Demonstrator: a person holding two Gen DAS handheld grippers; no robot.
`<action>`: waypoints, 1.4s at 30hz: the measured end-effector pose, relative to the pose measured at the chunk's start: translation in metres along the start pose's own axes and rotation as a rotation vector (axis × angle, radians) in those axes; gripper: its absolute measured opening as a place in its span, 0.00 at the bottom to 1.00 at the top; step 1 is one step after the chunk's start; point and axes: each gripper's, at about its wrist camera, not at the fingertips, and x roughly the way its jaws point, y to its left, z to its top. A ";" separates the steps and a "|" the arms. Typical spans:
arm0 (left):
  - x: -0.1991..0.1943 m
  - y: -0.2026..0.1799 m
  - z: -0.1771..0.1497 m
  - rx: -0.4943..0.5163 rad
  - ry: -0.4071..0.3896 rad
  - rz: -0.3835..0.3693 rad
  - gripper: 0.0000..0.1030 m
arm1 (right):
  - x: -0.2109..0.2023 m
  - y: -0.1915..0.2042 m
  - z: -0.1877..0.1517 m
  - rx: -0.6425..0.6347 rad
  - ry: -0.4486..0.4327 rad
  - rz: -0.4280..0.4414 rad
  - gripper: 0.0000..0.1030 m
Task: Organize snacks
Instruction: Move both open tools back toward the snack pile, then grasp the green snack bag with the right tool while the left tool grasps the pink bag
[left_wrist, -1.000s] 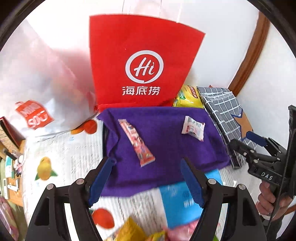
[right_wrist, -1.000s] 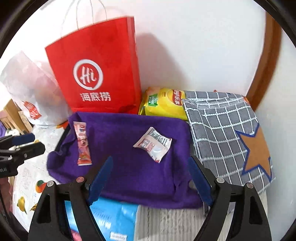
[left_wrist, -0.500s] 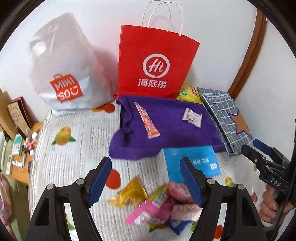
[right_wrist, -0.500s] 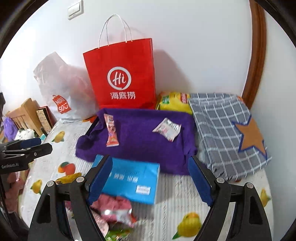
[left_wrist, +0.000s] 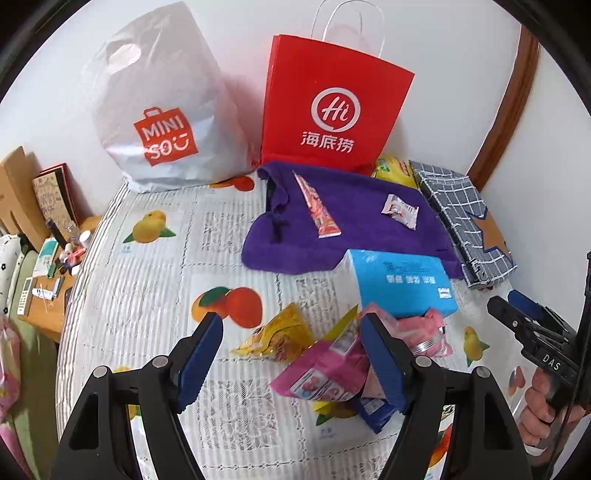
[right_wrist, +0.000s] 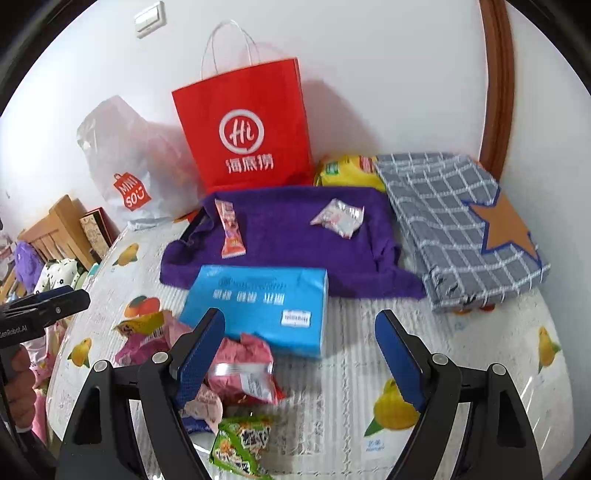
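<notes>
A purple cloth (left_wrist: 354, 236) (right_wrist: 291, 240) lies on the table with a long pink snack stick (left_wrist: 317, 210) (right_wrist: 229, 229) and a small white packet (left_wrist: 400, 211) (right_wrist: 340, 218) on it. A pile of loose snacks lies in front: a yellow packet (left_wrist: 275, 336), pink packets (left_wrist: 325, 373) (right_wrist: 243, 373) and a green packet (right_wrist: 240, 446). My left gripper (left_wrist: 291, 365) is open and empty, just above the pile. My right gripper (right_wrist: 299, 354) is open and empty, near the blue box (right_wrist: 258, 306) (left_wrist: 400, 282).
A red paper bag (left_wrist: 332, 110) (right_wrist: 247, 129) and a white plastic bag (left_wrist: 162, 107) stand at the wall. A yellow chip bag (right_wrist: 347, 171) and a folded checked cloth (right_wrist: 458, 221) lie at the right. The fruit-print tablecloth (left_wrist: 147, 295) ends at the left edge.
Both grippers have pulled back from the purple cloth toward the near side of the table. The blue box and the snack pile have come into view. Both stay open.
</notes>
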 end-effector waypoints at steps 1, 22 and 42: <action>0.000 0.001 -0.001 -0.001 -0.002 -0.001 0.73 | 0.001 -0.001 -0.001 0.002 0.005 0.004 0.81; 0.019 0.016 -0.019 -0.022 0.040 -0.049 0.73 | 0.018 0.021 -0.063 -0.035 0.132 0.099 0.67; 0.044 -0.005 -0.034 0.060 0.076 -0.090 0.73 | 0.035 0.032 -0.103 -0.105 0.202 0.121 0.41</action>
